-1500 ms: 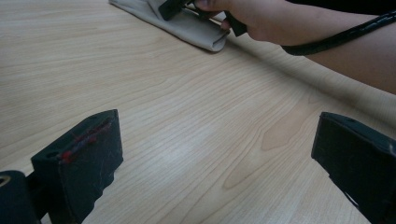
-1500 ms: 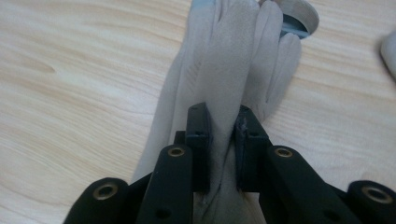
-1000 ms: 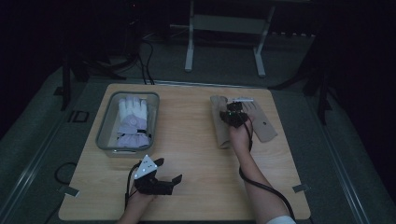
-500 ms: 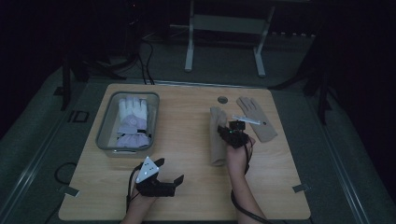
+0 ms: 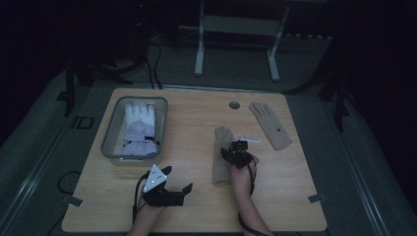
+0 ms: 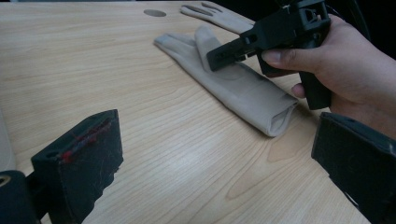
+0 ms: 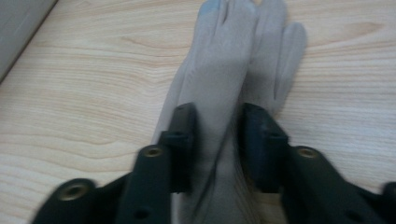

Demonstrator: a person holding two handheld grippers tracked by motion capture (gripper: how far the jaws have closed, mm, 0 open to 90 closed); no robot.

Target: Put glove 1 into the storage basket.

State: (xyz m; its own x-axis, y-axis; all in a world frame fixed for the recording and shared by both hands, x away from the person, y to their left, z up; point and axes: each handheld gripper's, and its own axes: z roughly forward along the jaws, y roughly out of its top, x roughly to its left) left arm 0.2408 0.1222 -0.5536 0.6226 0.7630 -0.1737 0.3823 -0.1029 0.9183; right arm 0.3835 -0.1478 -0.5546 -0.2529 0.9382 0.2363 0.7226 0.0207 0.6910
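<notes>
On the pale wooden table (image 5: 196,123), right of the grey plastic bin (image 5: 110,142), a beige fabric glove (image 5: 221,155) lies flat. The right gripper (image 7: 215,140), jaws just opening, straddles it without pinching. Nearer the bin, the left gripper (image 5: 169,191) rests, jaws spread.

Beige knit glove (image 5: 221,156) lies flat on the wooden table (image 5: 196,118), folded lengthwise, fingers pointing away from the person, open cuff toward the near edge. Its matching second beige glove (image 5: 270,124) lies flat and spread, well apart toward the far right corner, fingers also pointing away. The folded one sits right of the table's middle.
</notes>
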